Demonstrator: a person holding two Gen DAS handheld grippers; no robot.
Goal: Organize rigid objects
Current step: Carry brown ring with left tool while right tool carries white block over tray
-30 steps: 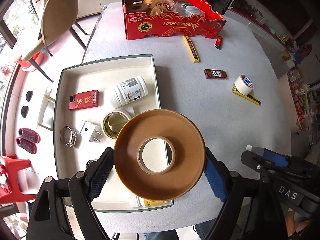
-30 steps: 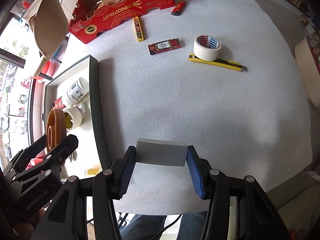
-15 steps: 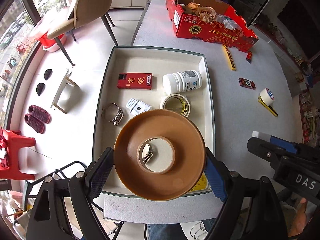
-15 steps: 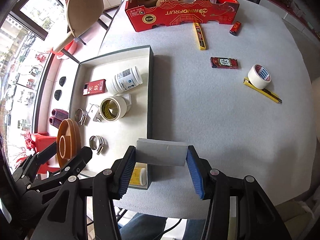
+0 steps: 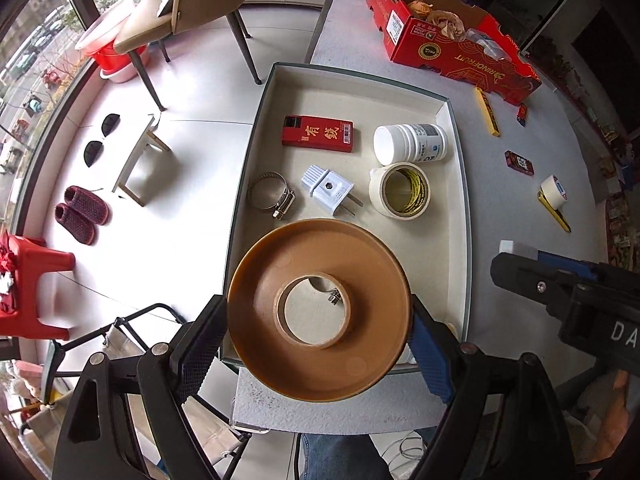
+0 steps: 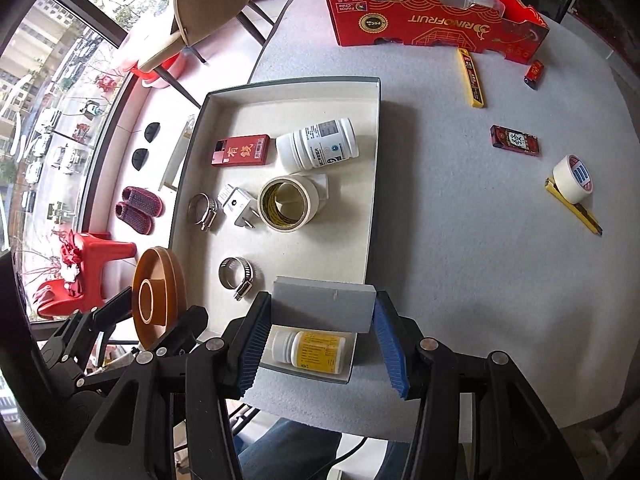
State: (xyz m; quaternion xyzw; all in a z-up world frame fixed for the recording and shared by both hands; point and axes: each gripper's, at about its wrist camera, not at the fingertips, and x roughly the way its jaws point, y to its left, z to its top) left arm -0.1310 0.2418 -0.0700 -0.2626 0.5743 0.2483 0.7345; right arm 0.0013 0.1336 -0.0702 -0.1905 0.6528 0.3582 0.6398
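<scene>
My left gripper (image 5: 318,344) is shut on a big brown tape roll (image 5: 256,312), held above the near end of the shallow white tray (image 5: 456,120). The same roll (image 6: 158,294) shows edge-on in the right wrist view. My right gripper (image 6: 322,322) is shut on a grey block (image 6: 322,307), over the tray's near right corner (image 6: 370,240). In the tray lie a red box (image 6: 241,150), a white bottle (image 6: 318,144), a cream tape roll (image 6: 285,203), a white plug (image 6: 237,204), two hose clamps (image 6: 237,275) and a yellow-labelled bottle (image 6: 310,352).
On the grey table (image 6: 460,248) outside the tray lie a small white tape roll (image 6: 573,178) on a yellow cutter, a dark red packet (image 6: 514,140), a yellow bar (image 6: 471,77), a red lighter (image 6: 535,73) and a red fruit box (image 6: 432,20). A chair (image 5: 200,4) stands on the floor at the left.
Both grippers have slid left from over the table to over the tray, carrying the brown roll and the grey block. Both views have rolled, so the tray now fills their middle.
</scene>
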